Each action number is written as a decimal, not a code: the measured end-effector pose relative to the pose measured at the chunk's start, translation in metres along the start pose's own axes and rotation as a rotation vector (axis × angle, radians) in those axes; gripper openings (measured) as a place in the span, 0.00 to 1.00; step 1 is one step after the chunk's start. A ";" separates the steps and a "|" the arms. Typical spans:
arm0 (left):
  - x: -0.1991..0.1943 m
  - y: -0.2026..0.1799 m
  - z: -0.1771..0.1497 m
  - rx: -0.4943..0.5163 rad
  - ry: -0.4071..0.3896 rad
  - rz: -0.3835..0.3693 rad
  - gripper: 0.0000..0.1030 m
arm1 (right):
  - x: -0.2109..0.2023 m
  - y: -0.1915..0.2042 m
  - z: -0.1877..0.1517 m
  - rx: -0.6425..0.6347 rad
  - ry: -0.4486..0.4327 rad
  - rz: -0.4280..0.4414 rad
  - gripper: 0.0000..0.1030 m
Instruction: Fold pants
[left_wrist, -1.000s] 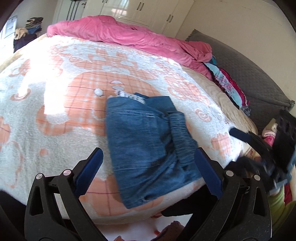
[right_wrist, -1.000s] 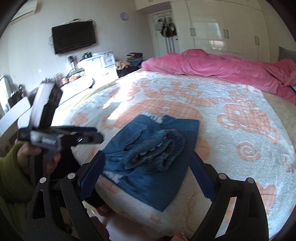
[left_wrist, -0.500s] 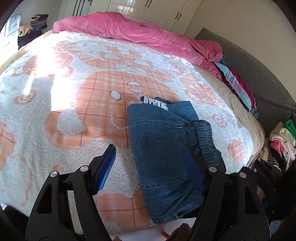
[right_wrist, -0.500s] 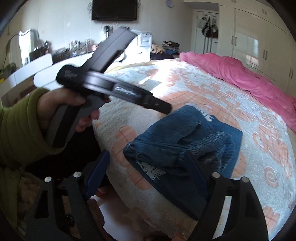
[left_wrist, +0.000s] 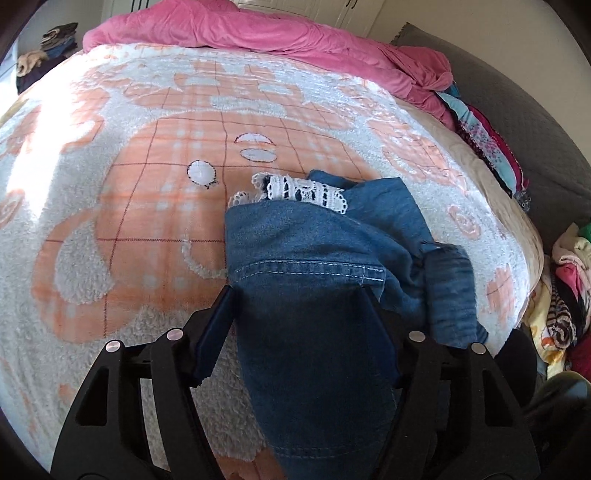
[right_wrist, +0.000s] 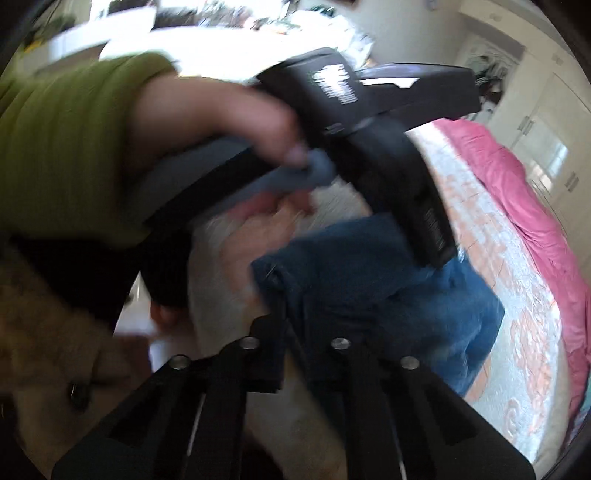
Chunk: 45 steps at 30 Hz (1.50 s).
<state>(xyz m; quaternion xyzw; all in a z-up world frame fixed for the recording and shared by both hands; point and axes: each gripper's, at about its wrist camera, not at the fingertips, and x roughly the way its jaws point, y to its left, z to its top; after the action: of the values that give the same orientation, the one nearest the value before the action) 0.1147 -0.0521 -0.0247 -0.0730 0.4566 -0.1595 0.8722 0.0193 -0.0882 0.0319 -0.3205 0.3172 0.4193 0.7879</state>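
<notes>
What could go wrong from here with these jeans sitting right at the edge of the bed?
1. The jeans lie at the near edge of the bed, partly overhanging; a pull toward the person could drag them off.
2. The bunched waistband and lace trim sit loose, so lifting may undo the fold.
3. The left tongs and right tongs work very close together and could collide; the right view is blurred.

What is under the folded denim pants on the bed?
The denim pants lie on the peach-and-white fleece blanket. White lace trim peeks from beneath their far edge. The pants' lower layers are covered.
</notes>
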 end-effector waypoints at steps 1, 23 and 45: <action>0.000 0.001 0.000 -0.003 -0.002 -0.005 0.60 | -0.002 0.002 -0.006 -0.004 0.000 -0.002 0.06; -0.025 -0.012 -0.006 0.011 -0.073 0.014 0.65 | -0.032 -0.020 -0.017 0.326 -0.173 0.087 0.43; -0.057 -0.022 -0.010 0.041 -0.148 0.046 0.76 | -0.081 -0.092 -0.051 0.647 -0.296 -0.099 0.66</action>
<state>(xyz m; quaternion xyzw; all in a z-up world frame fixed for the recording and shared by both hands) 0.0713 -0.0527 0.0201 -0.0563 0.3891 -0.1432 0.9083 0.0505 -0.2051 0.0857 -0.0053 0.2998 0.3003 0.9055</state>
